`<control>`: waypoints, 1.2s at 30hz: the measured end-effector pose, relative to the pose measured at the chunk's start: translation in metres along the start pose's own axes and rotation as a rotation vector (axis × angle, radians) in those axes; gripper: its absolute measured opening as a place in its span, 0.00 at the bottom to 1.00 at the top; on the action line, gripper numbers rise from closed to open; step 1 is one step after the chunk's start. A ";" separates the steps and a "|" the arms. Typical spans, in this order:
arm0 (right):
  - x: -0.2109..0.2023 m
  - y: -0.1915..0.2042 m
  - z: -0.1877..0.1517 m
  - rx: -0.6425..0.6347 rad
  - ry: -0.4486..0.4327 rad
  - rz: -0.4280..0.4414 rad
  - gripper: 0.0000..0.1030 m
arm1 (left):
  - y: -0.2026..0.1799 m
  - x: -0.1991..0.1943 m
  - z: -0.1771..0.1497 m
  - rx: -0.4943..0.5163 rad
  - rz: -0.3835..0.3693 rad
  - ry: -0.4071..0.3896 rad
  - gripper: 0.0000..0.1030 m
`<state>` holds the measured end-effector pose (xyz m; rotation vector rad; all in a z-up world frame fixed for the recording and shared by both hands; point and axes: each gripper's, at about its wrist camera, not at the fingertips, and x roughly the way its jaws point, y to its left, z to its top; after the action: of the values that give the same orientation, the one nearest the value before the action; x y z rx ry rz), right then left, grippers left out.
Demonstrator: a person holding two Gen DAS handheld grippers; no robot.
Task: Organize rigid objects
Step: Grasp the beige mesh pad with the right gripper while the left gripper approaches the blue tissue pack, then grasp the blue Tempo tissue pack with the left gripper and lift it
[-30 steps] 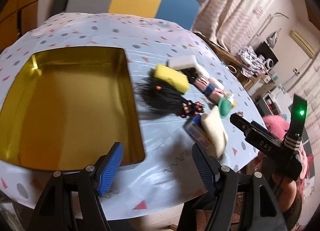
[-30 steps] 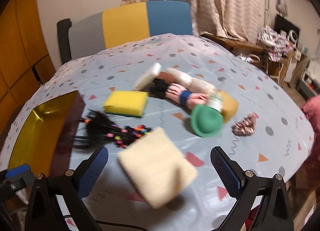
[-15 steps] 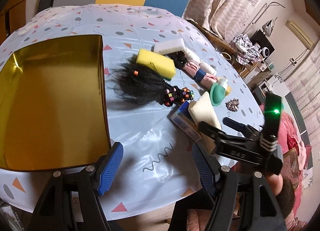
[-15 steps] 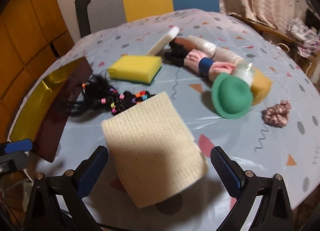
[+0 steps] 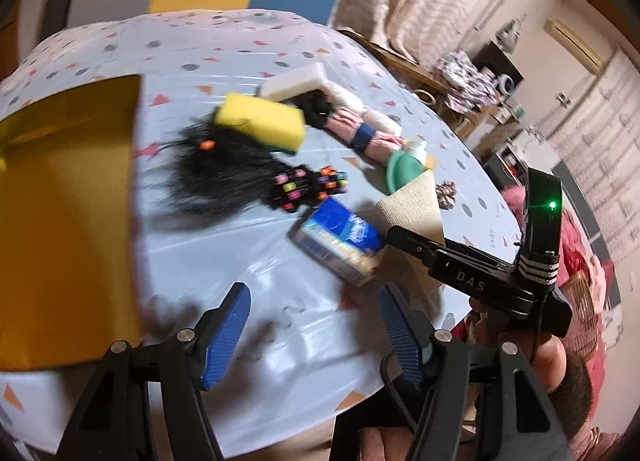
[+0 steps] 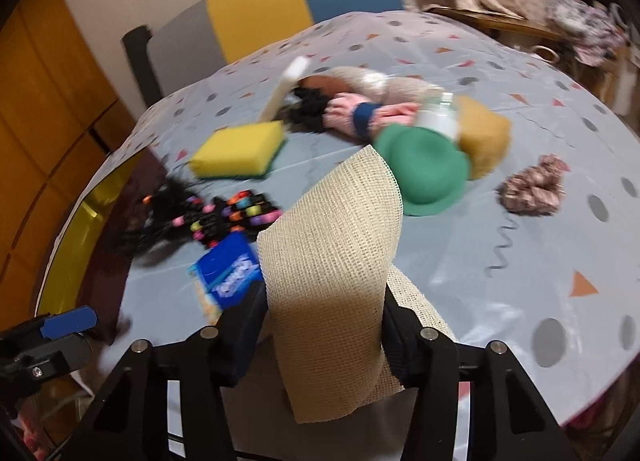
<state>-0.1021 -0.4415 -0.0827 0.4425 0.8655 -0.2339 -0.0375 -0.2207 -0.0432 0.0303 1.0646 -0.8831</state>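
Looking along the left tool point(image 5: 312, 335), its two blue pads are being held wide apart over the near edge of the table point(image 5: 256, 269), with nothing between them. A gold tin point(image 5: 60, 201) is lying open at the left. A blue packet point(image 5: 340, 241) is lying flat just ahead, between the black wig point(image 5: 216, 173) with its coloured beads and the right tool point(image 5: 404, 239), which is being brought in from the right, clamped on a beige mesh cloth point(image 5: 416, 205). Farther back a yellow sponge point(image 5: 260, 121) is resting against the wig, a white sponge point(image 5: 296, 81) is propped behind it, and a green hat point(image 5: 400, 175) is seen beside the cloth.

Looking along the right tool point(image 6: 320, 329), its pads are being pressed onto the cloth point(image 6: 332, 261), which is being held up off the table point(image 6: 500, 261) and is curling over at the top. The packet point(image 6: 228, 277) is lying touching the cloth's left side, near the wig point(image 6: 180, 213). The hat point(image 6: 424, 173) is lying behind the cloth, touching a tan sponge point(image 6: 484, 133); a pink scrunchie point(image 6: 532, 189) is lying apart at the right. The yellow sponge point(image 6: 240, 151) is sitting left of centre.
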 end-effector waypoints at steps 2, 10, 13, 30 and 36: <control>0.000 -0.009 -0.001 0.025 0.001 -0.002 0.52 | -0.010 0.009 0.005 0.039 0.002 0.000 0.65; -0.001 -0.027 -0.010 0.072 0.011 -0.014 0.52 | -0.044 0.065 0.020 0.239 0.140 0.024 0.82; -0.003 -0.034 -0.011 0.095 0.006 -0.009 0.52 | -0.032 0.076 0.031 0.113 0.058 0.044 0.84; -0.005 -0.035 -0.016 0.072 -0.009 -0.021 0.53 | -0.022 0.112 0.049 -0.086 0.125 0.163 0.62; -0.004 -0.030 -0.017 0.055 -0.011 -0.050 0.54 | 0.000 0.091 0.033 -0.161 -0.038 0.151 0.35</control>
<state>-0.1272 -0.4602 -0.0973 0.4714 0.8612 -0.3063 0.0039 -0.2898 -0.0960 -0.0588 1.2790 -0.8367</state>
